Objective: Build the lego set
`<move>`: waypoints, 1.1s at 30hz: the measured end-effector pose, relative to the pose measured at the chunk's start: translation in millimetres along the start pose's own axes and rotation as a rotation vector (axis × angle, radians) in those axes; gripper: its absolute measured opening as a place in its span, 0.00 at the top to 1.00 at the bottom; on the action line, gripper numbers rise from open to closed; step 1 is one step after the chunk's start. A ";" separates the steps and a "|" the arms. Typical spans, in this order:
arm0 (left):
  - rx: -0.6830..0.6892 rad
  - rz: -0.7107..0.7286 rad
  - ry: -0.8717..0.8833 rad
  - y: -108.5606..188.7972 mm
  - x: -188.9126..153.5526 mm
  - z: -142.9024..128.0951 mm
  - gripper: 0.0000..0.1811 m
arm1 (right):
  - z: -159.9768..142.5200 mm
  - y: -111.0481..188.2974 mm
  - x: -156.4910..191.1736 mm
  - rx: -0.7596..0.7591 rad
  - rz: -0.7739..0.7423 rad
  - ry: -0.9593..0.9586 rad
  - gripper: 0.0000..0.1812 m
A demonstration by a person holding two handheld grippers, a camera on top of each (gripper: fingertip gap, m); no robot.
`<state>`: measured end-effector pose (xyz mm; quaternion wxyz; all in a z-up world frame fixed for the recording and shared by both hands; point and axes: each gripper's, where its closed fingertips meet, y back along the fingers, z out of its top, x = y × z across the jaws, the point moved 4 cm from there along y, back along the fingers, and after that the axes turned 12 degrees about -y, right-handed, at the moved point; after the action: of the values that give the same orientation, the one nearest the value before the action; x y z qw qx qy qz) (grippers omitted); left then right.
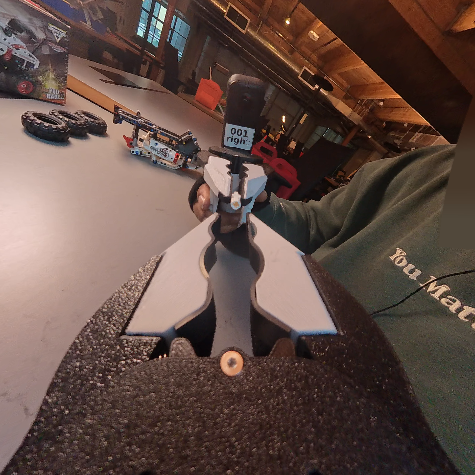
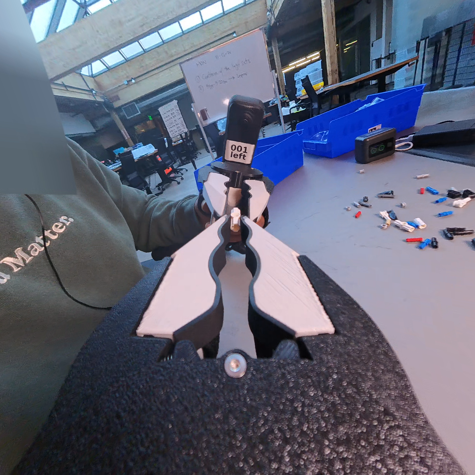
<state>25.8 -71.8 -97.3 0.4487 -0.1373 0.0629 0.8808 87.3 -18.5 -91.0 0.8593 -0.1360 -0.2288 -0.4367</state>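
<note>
My right gripper (image 2: 234,219) is shut on a small white lego connector (image 2: 235,221), pinched at its fingertips and held in the air above the grey table (image 2: 359,282). In the left wrist view the same connector (image 1: 235,203) shows in the facing right gripper's jaws. My left gripper (image 1: 231,217) points straight at it, its tips just short of the connector. Its jaws stand a little apart with nothing between them. The partly built white and black lego truck (image 1: 162,146) lies on the table at the left, beyond both grippers.
Three black tyres (image 1: 46,126) lie beside the set's box (image 1: 30,51). Several loose small lego parts (image 2: 411,223) are scattered at the right. Behind them are blue bins (image 2: 359,128) and a black device (image 2: 375,145). A person's green sleeve (image 1: 385,218) fills the right. Less than 4 cm separates the two grippers' tips.
</note>
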 end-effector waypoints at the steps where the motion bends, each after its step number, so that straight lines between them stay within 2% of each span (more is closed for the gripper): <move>1: -0.002 -0.001 0.001 -0.3 -0.5 0.4 0.90 | -1.1 -1.1 0.5 0.006 0.007 -0.006 0.96; 5: -0.009 -0.027 0.018 -0.1 -3.0 0.8 0.96 | -7.3 -5.4 1.1 0.036 0.012 -0.005 0.96; 10: -0.024 -0.063 0.129 1.0 -0.3 -1.1 0.96 | -8.5 -6.9 0.6 0.037 0.002 0.010 0.96; 18: -0.074 -0.180 0.432 2.6 5.6 -8.7 0.96 | -16.8 -8.7 2.1 0.088 -0.154 0.401 0.95; 24: -0.082 -0.231 0.556 1.6 6.4 -13.9 0.96 | -21.2 -9.1 2.2 0.122 -0.238 0.643 0.96; 27: -0.088 -0.246 0.597 0.4 6.8 -16.5 0.96 | -23.3 -8.3 2.7 0.150 -0.245 0.679 0.97; 30: -0.061 -0.178 0.481 -0.2 9.3 -16.2 0.96 | -23.0 -5.5 -1.2 0.172 -0.229 0.589 0.97; 33: 0.035 -0.041 0.290 5.4 18.6 -17.8 0.88 | -19.0 1.0 -10.3 0.184 -0.269 0.540 0.97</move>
<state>14.3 -64.7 -119.9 0.4552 -0.2566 0.1396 0.8411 88.0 -19.1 -112.6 0.8321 0.0948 -0.0471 -0.5444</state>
